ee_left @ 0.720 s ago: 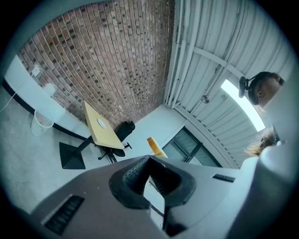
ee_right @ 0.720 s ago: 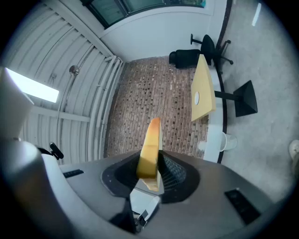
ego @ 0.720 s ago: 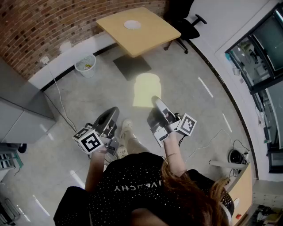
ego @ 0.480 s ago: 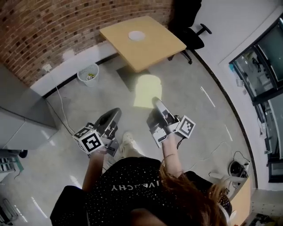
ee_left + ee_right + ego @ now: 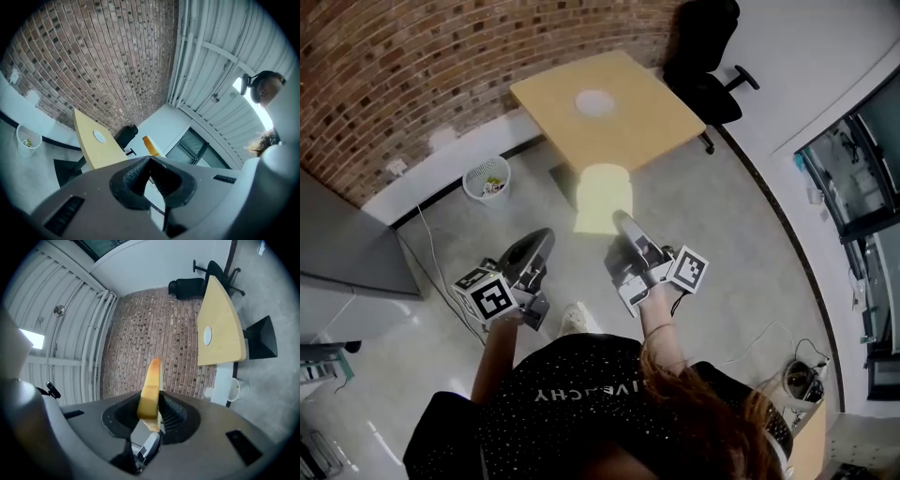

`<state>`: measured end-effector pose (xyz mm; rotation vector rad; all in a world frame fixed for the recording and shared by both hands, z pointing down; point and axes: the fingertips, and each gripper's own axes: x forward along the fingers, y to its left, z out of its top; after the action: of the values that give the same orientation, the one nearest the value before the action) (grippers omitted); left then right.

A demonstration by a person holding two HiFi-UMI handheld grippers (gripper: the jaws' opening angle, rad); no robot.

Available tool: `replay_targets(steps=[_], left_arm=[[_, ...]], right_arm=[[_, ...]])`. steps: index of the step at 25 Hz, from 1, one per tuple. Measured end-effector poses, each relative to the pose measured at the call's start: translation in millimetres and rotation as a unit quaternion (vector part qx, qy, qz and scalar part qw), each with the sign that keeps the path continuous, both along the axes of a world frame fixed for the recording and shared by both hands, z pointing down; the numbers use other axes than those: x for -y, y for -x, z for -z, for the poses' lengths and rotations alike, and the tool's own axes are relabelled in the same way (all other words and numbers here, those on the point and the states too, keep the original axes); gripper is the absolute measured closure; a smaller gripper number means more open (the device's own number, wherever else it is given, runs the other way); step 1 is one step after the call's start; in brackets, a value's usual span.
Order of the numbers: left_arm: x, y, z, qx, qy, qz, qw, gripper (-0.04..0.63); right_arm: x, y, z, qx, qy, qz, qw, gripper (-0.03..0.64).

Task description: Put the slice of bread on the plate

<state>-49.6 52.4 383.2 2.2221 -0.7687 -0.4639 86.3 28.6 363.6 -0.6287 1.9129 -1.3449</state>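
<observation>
**Fig. – Approach to surface (L→R).** My left gripper (image 5: 542,236): jaws together, empty. Slice of bread (image 5: 602,197): clamped at its lower edge btwn the narrow jaws of my right gripper (image 5: 621,218).

- **Change vs. a moment ago:** surface (image 5: 652,117) w/ plate (image 5: 594,102) now sits nearer and larger, and the bread's top meets its near edge in head view.
- **Meaning:** carry nearly done, placing not begun.
- **Text:** print on my top (image 5: 572,394), inverted, appears "GIVENCHY". Marker cubes (image 5: 492,300) show patterns only.

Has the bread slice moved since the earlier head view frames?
Yes. The slice of bread, held in the right gripper, has come toward the table: its far end now meets the table's near edge, where floor showed between them before.
</observation>
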Motion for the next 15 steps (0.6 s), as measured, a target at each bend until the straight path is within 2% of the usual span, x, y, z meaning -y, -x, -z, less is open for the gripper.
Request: replay_targets(steps=[9, 12, 15], left_arm=[[63, -21, -33, -0.012, 0.031, -0.037, 0.9987, 0.586], [69, -31, -34, -0.008, 0.029, -0.045, 0.9985, 0.586], [76, -32, -30, -0.007, 0.025, -0.041, 0.9988, 0.586]], right_arm=[[53, -9, -18, 0.001, 0.013, -0.010, 1.000, 0.522], [60, -22, -22, 0.022, 0.016, -0.021, 0.999, 0.522], [66, -25, -22, 0.023, 0.016, -0.024, 0.999, 0.522]])
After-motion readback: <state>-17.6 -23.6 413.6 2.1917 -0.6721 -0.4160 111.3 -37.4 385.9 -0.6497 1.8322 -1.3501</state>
